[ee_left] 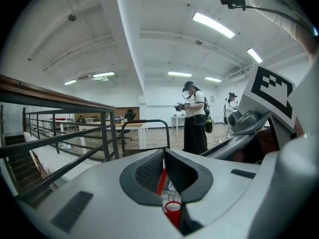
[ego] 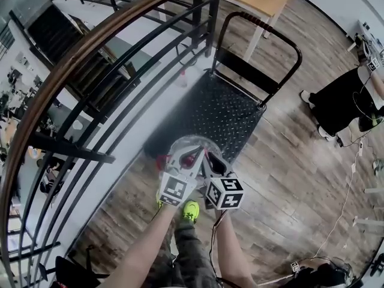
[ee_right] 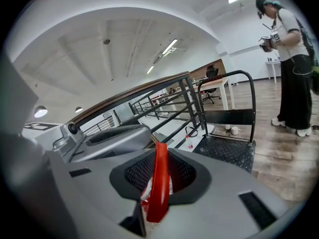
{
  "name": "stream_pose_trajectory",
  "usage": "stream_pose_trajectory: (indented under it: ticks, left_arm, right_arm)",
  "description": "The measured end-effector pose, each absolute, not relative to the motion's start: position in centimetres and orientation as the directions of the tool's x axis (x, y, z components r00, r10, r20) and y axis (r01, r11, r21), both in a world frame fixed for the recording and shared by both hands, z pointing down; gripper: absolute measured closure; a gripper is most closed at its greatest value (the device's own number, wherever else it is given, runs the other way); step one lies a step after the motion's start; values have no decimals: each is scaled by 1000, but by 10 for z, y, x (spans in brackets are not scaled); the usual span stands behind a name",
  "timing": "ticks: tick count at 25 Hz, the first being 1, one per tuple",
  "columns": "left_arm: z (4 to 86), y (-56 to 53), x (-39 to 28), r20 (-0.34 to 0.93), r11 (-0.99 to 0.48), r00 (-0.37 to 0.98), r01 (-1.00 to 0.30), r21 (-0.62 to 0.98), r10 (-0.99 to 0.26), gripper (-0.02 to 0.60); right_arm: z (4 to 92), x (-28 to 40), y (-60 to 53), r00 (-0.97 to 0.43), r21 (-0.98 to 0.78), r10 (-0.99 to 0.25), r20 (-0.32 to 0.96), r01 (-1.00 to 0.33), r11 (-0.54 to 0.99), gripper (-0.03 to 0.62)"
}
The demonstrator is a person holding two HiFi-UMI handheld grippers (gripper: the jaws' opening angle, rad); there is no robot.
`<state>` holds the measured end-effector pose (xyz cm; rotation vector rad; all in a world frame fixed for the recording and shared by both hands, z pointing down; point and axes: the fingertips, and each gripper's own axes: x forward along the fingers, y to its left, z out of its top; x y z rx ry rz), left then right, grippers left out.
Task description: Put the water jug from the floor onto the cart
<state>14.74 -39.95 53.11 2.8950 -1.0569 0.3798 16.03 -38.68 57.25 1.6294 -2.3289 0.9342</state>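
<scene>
The water jug (ego: 189, 151) is clear with a red handle and hangs over the near end of the black cart deck (ego: 225, 107). My left gripper (ego: 186, 161) and right gripper (ego: 205, 161) sit side by side just above it. In the left gripper view the left gripper (ee_left: 163, 172) is shut on the thin red handle (ee_left: 160, 180), with the red cap (ee_left: 173, 208) below. In the right gripper view the right gripper (ee_right: 158, 176) is shut on the same red handle (ee_right: 160, 183). The jug's body is mostly hidden by the grippers.
A dark railing with a wooden handrail (ego: 90, 44) runs along the cart's left side, with a stairwell beyond it. The cart's push handle (ego: 259, 24) rises at the far end. A small bottle (ego: 183, 80) stands near the cart's far corner. A person (ego: 342, 101) stands at right.
</scene>
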Motion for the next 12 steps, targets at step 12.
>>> stream_pose_trajectory:
  ticks: [12]
  left_arm:
    - [556, -443, 156, 256, -811, 781, -584, -23, -569, 572]
  right_arm:
    - [599, 167, -428, -348, -424, -811, 470, -895, 138, 522]
